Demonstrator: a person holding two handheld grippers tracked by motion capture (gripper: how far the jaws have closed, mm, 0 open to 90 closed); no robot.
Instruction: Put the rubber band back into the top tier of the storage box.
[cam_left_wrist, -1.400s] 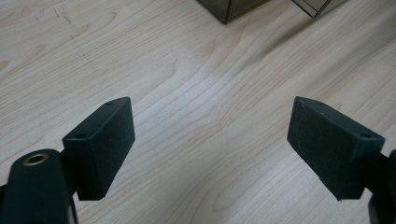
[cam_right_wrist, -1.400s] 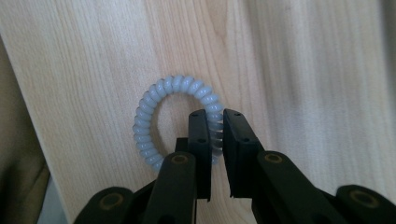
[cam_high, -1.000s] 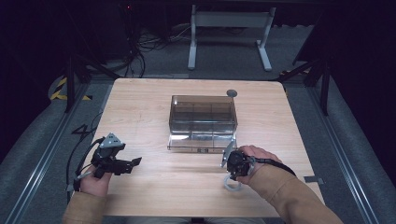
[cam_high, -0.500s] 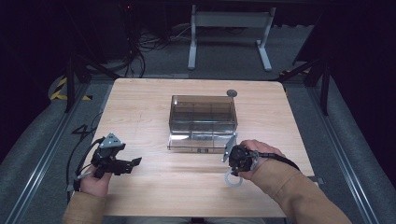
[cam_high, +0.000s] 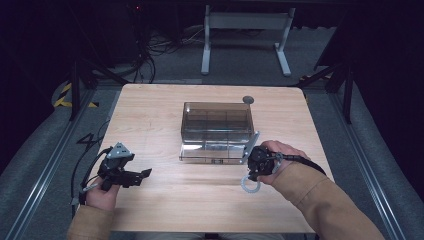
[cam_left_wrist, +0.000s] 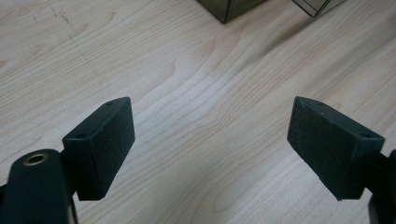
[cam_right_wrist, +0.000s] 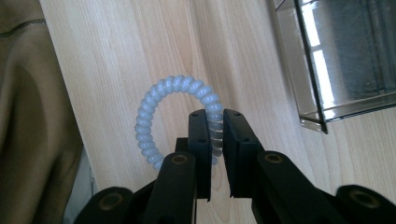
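A pale blue spiral hair tie (cam_right_wrist: 159, 112) hangs over the wooden table (cam_high: 165, 200), pinched on one side by my right gripper (cam_right_wrist: 215, 119), which is shut on it. From above, the hair tie (cam_high: 248, 185) shows just below the right gripper (cam_high: 252, 172), near the front right corner of a smoked clear compartment box (cam_high: 216, 122) whose lid (cam_high: 212, 151) lies open toward me. My left gripper (cam_high: 142, 175) rests low at the table's left front, jaws wide apart with bare wood between its pads (cam_left_wrist: 100, 140).
A small dark round disc (cam_high: 248, 100) lies behind the box near the table's far edge. The box corner (cam_right_wrist: 322, 84) is close to the right gripper. A tan sleeve (cam_right_wrist: 32, 116) is beside the hair tie. Cables and a metal stand are on the floor beyond.
The right hand with the hair tie has shifted slightly, staying at the box's front right corner. The left gripper has not moved.
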